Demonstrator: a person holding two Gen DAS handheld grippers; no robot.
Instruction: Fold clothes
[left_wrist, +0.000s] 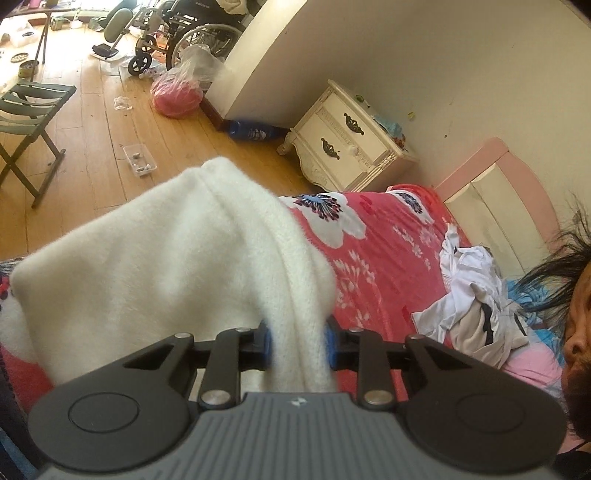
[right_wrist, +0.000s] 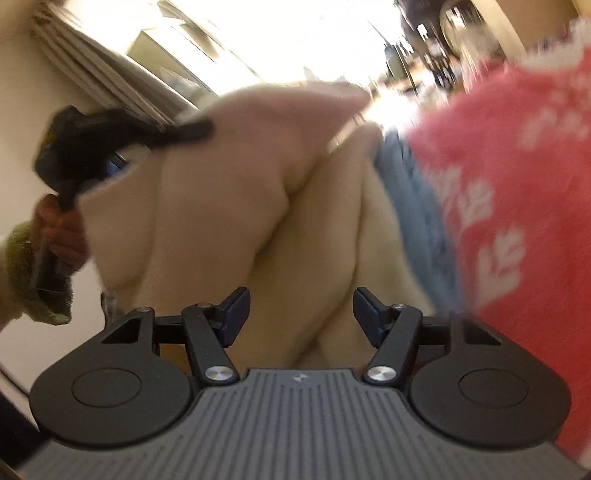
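My left gripper (left_wrist: 297, 343) is shut on a fold of a white fleece garment (left_wrist: 166, 258) and holds it lifted above the bed, the cloth draping away to the left. In the right wrist view the same fleece garment (right_wrist: 229, 221) hangs in bunched folds right in front of my right gripper (right_wrist: 299, 314), which is open with its jaws wide apart on either side of the cloth. The left gripper (right_wrist: 110, 147) shows there at the upper left, clamped on the garment's edge. The right wrist view is blurred.
The bed carries a red floral blanket (left_wrist: 380, 243) (right_wrist: 517, 203). A crumpled white and grey garment pile (left_wrist: 476, 295) lies near the pink headboard (left_wrist: 517, 173). A cream nightstand (left_wrist: 347, 140) stands by the wall. A folding stool (left_wrist: 29, 122), wheelchair (left_wrist: 192, 33) and red bag (left_wrist: 177, 96) are on the wooden floor.
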